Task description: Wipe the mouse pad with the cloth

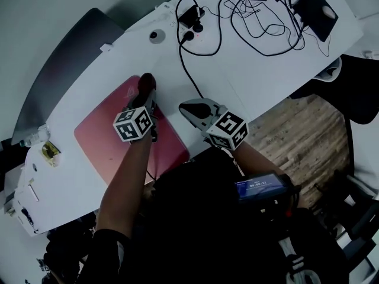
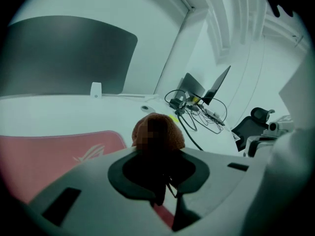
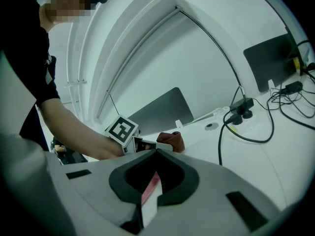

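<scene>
Right hand-held gripper [image 1: 192, 108]: jaws drawn together, empty, hovering just beside pad's right edge.
Pink mouse pad [image 1: 106, 135]: flat on white surface [image 1: 249, 70], by front edge. Likely thin and flexible, may creep or curl; pin at free corner if it shifts.
Left hand-held gripper [image 2: 157, 156]: clenched on brown cloth [image 2: 173, 134], at pad's far edge. Cloth looks soft, light, bunched; hold mid-wad.
Beyond: tangled cables [image 1: 260, 22].

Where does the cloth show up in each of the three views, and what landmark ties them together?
Head view: cloth upper left of centre, at the left gripper tip.
Left gripper view: centre, clamped in the jaws.
Right gripper view: near centre, above the jaws.
Shared landmark: black cable.
</scene>
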`<state>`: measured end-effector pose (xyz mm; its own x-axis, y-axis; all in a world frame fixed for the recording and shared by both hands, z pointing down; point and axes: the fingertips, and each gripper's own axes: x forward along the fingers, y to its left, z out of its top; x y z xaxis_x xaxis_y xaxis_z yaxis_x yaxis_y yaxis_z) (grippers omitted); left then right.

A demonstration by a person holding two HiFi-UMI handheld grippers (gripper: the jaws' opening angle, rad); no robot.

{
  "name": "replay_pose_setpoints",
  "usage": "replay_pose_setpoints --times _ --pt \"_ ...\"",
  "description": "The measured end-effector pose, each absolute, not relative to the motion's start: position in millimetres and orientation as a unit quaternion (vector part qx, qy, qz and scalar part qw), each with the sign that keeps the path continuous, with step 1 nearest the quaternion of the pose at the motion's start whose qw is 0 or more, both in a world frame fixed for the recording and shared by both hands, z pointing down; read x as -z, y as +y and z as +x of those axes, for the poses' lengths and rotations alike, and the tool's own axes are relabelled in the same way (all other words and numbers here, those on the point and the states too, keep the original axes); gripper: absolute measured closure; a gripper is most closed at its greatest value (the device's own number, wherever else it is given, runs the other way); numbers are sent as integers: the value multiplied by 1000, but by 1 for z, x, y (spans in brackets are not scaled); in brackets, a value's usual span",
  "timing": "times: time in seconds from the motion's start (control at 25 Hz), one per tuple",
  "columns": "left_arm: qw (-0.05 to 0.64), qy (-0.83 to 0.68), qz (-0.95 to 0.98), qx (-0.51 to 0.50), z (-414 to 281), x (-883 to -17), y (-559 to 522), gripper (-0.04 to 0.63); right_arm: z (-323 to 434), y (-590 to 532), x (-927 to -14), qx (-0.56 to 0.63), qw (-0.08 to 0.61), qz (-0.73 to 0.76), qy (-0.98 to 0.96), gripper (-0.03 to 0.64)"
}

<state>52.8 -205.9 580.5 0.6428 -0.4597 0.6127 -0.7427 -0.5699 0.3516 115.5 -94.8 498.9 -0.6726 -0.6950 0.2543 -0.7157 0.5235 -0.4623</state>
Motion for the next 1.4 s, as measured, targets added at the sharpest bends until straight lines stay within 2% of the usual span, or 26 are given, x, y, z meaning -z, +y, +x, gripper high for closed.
replay_pose_setpoints --times 0.24,0.64,1.08,1.4 --pt "308 -343 870 -175 36 -543 -181 512 91 -87 -484 -249 22 408 -878 594" --pt "278 -353 887 -108 -35 -486 -138 512 29 -67 -457 -212 44 385 -897 594" --pt "209 -390 894 -64 -126 -443 -79 512 -47 -34 -432 -167 53 336 -926 594" --pt "199 -416 886 -54 -180 -438 -20 512 -85 -5 -429 -156 55 302 -939 594"
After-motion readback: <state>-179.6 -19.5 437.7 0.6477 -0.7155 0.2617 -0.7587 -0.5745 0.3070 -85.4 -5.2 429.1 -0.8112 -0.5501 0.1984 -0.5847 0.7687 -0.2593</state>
